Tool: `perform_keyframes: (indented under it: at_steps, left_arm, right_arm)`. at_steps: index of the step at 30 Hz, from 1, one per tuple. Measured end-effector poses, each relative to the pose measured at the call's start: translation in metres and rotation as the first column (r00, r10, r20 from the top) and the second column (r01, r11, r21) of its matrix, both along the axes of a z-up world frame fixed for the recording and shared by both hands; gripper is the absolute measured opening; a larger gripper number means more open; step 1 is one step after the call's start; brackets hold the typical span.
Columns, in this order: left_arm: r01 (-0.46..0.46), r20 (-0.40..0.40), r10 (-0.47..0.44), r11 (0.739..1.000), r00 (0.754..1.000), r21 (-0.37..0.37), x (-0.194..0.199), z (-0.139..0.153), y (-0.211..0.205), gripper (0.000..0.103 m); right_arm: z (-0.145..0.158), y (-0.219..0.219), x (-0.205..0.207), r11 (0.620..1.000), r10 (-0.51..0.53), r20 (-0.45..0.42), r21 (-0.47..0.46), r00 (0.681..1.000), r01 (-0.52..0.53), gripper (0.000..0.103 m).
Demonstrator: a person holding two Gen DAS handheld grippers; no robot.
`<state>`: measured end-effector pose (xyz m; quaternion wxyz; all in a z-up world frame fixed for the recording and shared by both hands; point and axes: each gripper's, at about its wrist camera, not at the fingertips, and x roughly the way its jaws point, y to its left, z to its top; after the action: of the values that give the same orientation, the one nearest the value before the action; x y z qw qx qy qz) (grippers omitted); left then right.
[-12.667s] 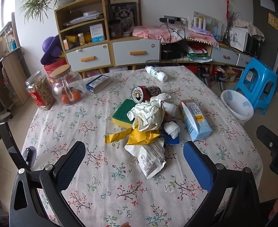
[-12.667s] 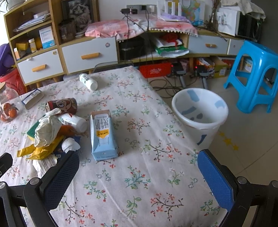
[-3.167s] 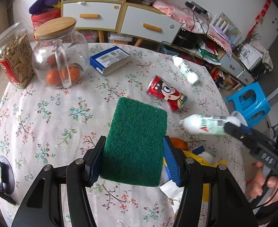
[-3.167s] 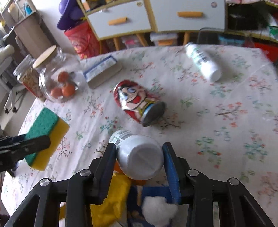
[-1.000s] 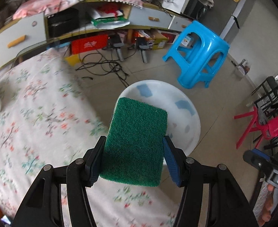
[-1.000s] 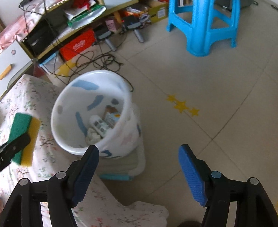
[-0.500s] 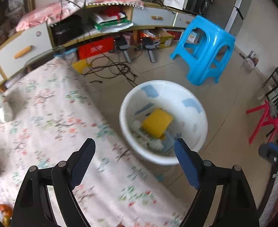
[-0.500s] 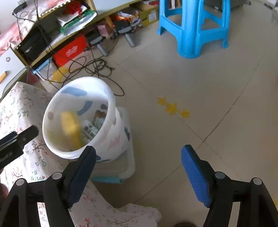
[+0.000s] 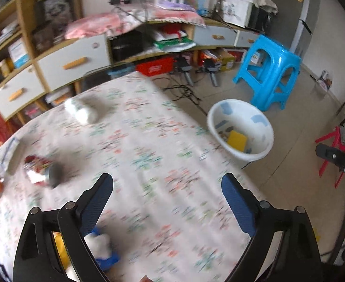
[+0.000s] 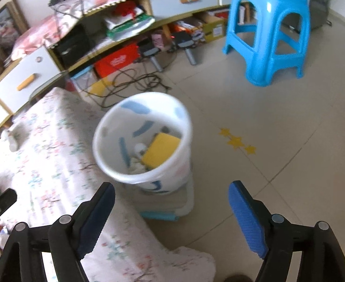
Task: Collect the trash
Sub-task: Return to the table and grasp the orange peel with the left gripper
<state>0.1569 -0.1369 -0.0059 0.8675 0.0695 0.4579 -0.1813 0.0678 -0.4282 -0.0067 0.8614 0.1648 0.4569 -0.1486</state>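
Left tool (image 9: 166, 196) jaws just opened, empty | sponge (image 10: 160, 150) in bin (image 10: 106, 159)

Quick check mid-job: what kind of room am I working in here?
Most likely a lived-in home living or dining room: a table with a floral tablecloth, a cluttered wooden cabinet with drawers, and a blue plastic stool beside a white trash bin.

Bright, even daylight, motion blur smearing the floral tablecloth (image 9: 149, 155) and white bin (image 10: 116, 127), fisheye bending and darkening the corners.
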Motion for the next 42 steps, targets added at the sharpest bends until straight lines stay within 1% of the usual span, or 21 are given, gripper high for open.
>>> perform_keyframes:
  at_steps: [4, 9, 11, 15, 17, 18, 20, 23, 28, 31, 32, 34, 36, 37, 39, 42]
  left_arm:
    - [-0.043, 0.008, 0.043, 0.999, 0.999, 0.005, -0.013, 0.006, 0.041, 0.095]
    - [-0.106, 0.038, 0.105, 0.994, 0.994, 0.019, -0.028, 0.013, 0.089, 0.095]
    - [-0.131, 0.039, 0.13, 0.991, 0.991, 0.01, -0.032, 0.013, 0.107, 0.095]
    - [-0.178, 0.048, 0.179, 0.983, 0.983, -0.034, -0.04, 0.008, 0.142, 0.095]
    - [-0.188, 0.009, 0.189, 0.982, 0.982, -0.016, -0.036, 0.003, 0.154, 0.095]
    - [-0.199, -0.005, 0.199, 0.98, 0.98, -0.018, -0.034, 0.001, 0.161, 0.095]
    - [-0.217, -0.022, 0.217, 0.975, 0.976, -0.041, -0.031, 0.0, 0.173, 0.095]
    - [-0.243, -0.079, 0.238, 0.968, 0.968, -0.065, -0.025, -0.007, 0.19, 0.095]
    - [-0.275, -0.19, 0.255, 0.957, 0.948, -0.09, -0.018, -0.025, 0.203, 0.095]
    - [-0.29, -0.235, 0.262, 0.953, 0.936, -0.092, -0.011, -0.039, 0.205, 0.095]
    - [-0.29, -0.238, 0.262, 0.953, 0.935, -0.092, -0.009, -0.042, 0.205, 0.094]
    - [-0.293, -0.258, 0.261, 0.951, 0.93, -0.096, -0.001, -0.054, 0.206, 0.087]
    - [-0.298, -0.282, 0.259, 0.949, 0.924, -0.105, 0.006, -0.064, 0.209, 0.074]
    - [-0.303, -0.294, 0.261, 0.947, 0.919, -0.107, 0.01, -0.071, 0.21, 0.071]
    - [-0.308, -0.309, 0.264, 0.946, 0.914, -0.103, 0.016, -0.082, 0.211, 0.062]
    - [-0.316, -0.319, 0.271, 0.943, 0.908, -0.099, 0.022, -0.095, 0.213, 0.055]
  right_arm:
    - [0.006, 0.025, 0.003, 1.0, 0.03, 0.014, 0.01, 0.999, -0.03, 0.084]
    - [0.009, 0.059, 0.007, 0.997, 0.07, 0.027, 0.024, 0.997, -0.071, 0.085]
    - [0.01, 0.073, 0.009, 0.996, 0.087, 0.033, 0.03, 0.996, -0.088, 0.085]
    - [0.01, 0.101, 0.011, 0.992, 0.124, 0.043, 0.029, 0.991, -0.125, 0.086]
    - [0.008, 0.116, 0.012, 0.989, 0.148, 0.041, 0.023, 0.988, -0.149, 0.086]
    - [0.007, 0.121, 0.013, 0.987, 0.157, 0.038, 0.02, 0.987, -0.158, 0.086]
    - [0.004, 0.134, 0.015, 0.983, 0.181, 0.027, 0.012, 0.983, -0.181, 0.087]
    - [-0.005, 0.154, 0.021, 0.974, 0.227, -0.003, -0.019, 0.974, -0.227, 0.087]
    - [-0.013, 0.172, 0.028, 0.963, 0.267, -0.03, -0.031, 0.963, -0.268, 0.087]
    - [-0.015, 0.18, 0.032, 0.962, 0.271, -0.037, -0.029, 0.962, -0.272, 0.087]
    - [-0.016, 0.182, 0.034, 0.962, 0.271, -0.038, -0.025, 0.962, -0.272, 0.087]
    - [-0.017, 0.187, 0.036, 0.962, 0.273, -0.037, -0.013, 0.961, -0.274, 0.087]
    - [-0.017, 0.192, 0.038, 0.961, 0.278, -0.034, -0.002, 0.96, -0.278, 0.087]
    - [-0.017, 0.196, 0.04, 0.96, 0.279, -0.033, 0.001, 0.96, -0.28, 0.087]
    - [-0.018, 0.2, 0.042, 0.96, 0.282, -0.033, 0.009, 0.959, -0.281, 0.087]
    - [-0.021, 0.205, 0.045, 0.958, 0.287, -0.038, 0.024, 0.957, -0.286, 0.087]
